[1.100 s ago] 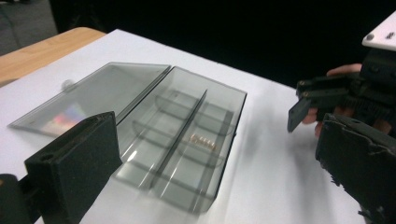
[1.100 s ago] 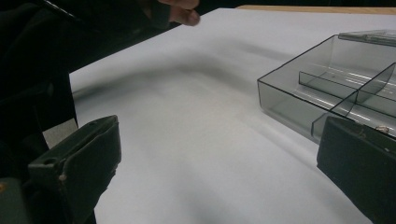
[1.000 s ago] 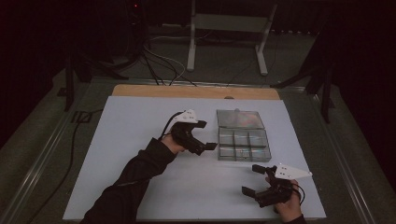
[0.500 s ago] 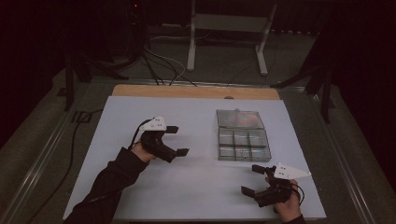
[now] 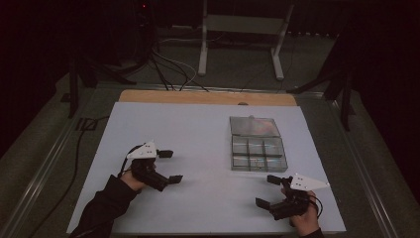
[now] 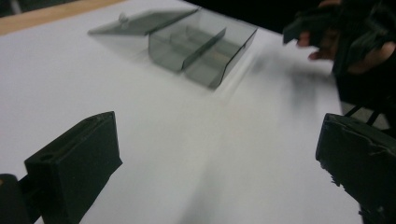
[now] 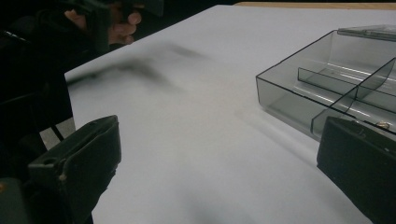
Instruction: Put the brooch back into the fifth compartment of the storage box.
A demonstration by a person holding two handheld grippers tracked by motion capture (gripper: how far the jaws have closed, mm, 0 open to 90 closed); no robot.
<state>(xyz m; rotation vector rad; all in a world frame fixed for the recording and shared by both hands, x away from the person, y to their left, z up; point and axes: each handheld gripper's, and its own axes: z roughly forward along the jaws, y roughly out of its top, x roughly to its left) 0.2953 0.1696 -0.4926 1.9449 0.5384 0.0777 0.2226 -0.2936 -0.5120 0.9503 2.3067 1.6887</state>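
Note:
A clear smoky plastic compartment box point(image 5: 257, 148) lies on the white table top point(image 5: 198, 129) right of centre, its lid point(image 5: 254, 126) folded open toward the far side. The box point(image 6: 196, 46) appears ahead in the left gripper view and the box point(image 7: 336, 88) is close at the right in the right gripper view. My left gripper point(image 5: 170, 166) hovers open over the front left of the table, jaws wide apart, nothing between them. My right gripper point(image 5: 268, 191) stands open near the front edge, just in front of the box, holding nothing.
A wooden strip point(image 5: 208, 97) borders the table's far edge. Beyond it a white metal stand point(image 5: 242, 29) and cables point(image 5: 168, 64) lie on the dark floor. Another cable point(image 5: 74, 153) runs along the left side of the table.
My left gripper has drawn back from beside the box toward the front left of the table, still open. The right gripper has stayed in place.

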